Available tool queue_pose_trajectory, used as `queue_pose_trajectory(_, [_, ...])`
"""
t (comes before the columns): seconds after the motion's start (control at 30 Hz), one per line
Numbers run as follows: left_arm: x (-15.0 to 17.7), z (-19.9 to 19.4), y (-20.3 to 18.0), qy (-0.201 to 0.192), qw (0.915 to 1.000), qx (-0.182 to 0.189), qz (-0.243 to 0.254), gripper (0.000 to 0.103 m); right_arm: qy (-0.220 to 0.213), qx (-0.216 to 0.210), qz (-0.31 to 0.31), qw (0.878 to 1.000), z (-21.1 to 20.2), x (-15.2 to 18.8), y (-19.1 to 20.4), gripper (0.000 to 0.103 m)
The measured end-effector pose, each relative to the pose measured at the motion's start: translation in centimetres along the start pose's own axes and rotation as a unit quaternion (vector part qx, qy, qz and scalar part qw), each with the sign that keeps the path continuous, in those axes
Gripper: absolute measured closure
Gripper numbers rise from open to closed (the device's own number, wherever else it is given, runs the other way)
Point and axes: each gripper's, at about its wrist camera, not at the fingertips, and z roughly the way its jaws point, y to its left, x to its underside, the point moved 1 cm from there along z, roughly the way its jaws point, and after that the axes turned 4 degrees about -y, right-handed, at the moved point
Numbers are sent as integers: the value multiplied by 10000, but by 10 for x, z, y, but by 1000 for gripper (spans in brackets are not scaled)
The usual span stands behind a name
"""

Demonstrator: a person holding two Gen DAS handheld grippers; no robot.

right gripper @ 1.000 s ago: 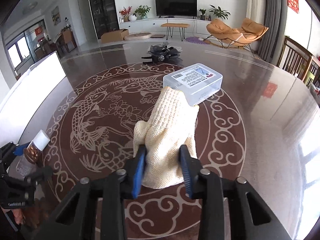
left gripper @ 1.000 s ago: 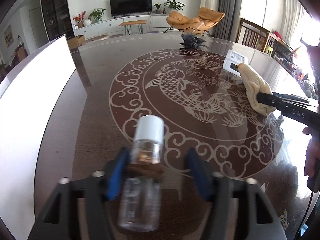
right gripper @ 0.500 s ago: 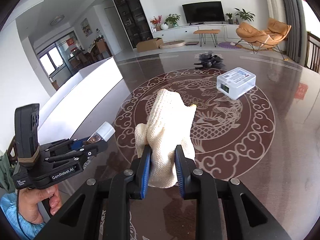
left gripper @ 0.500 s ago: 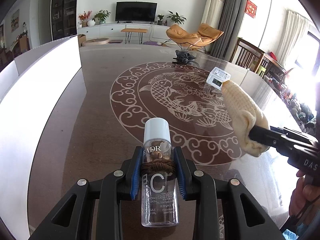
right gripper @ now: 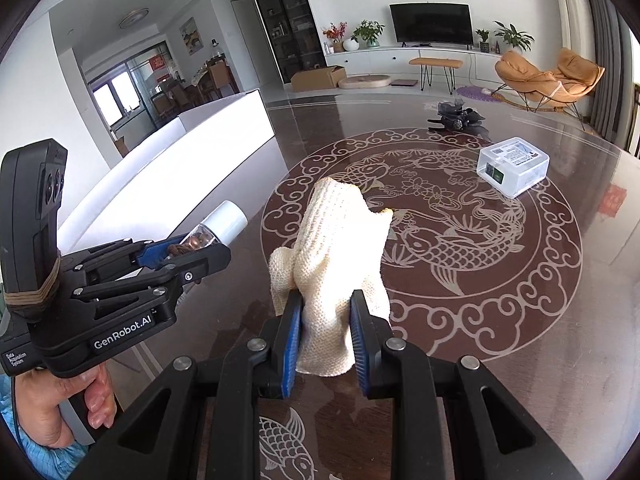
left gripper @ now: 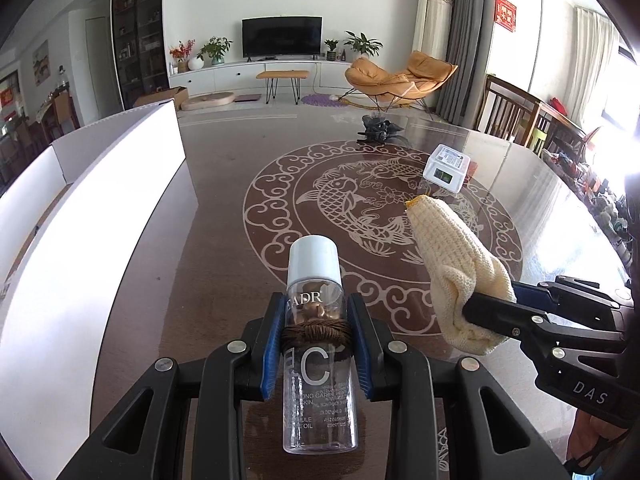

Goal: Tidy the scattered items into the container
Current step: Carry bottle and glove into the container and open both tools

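My left gripper point(left gripper: 316, 340) is shut on a clear bottle point(left gripper: 318, 376) with a white cap and a brown band, held above the table; it also shows in the right wrist view point(right gripper: 208, 236). My right gripper point(right gripper: 326, 340) is shut on a cream knitted glove point(right gripper: 336, 272), lifted off the table; the glove shows at right in the left wrist view point(left gripper: 456, 276). The white container point(left gripper: 100, 216) stands along the table's left side point(right gripper: 192, 160).
A clear plastic box point(right gripper: 512, 166) and a dark hair clip point(right gripper: 458, 118) lie on the far part of the brown patterned table point(right gripper: 520, 320). Wooden chairs point(left gripper: 516, 120) stand at the right edge.
Both grippers closed on their items and lifted them: the bottle and the glove rose off the table. The two grippers have drawn closer together and turned toward the white container.
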Motion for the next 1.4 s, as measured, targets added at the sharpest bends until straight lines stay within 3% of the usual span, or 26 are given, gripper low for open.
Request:
queue_pose_trajectory(0.57, [12, 6, -1, 176, 9998, 86, -69, 72, 145, -15, 69, 9999, 7, 8, -1, 79])
queue_pose_trajectory(0.83, [-3, -20, 30, 3, 9979, 269, -597, 72, 176, -266, -300, 9990, 18, -18, 32, 79])
queue_pose_trajectory(1.03, [-37, -68, 104, -438, 9926, 167, -1117, 72, -95, -689, -956, 9930, 22, -79, 100, 79])
queue_pose_trajectory(1.17, [-62, -94, 182, -658, 9872, -470, -1373, 72, -264, -1153, -1179, 9860, 35, -135, 158, 79])
queue_pose_trajectory(1.27, [-74, -93, 242, -580, 9809, -907, -1621, 72, -181, -1432, -1398, 9796, 61, -170, 206, 79])
queue_pose_trajectory(1.4, [-78, -74, 302, -315, 9720, -1177, -2007, 72, 126, -1522, -1837, 9710, 115, -197, 263, 79])
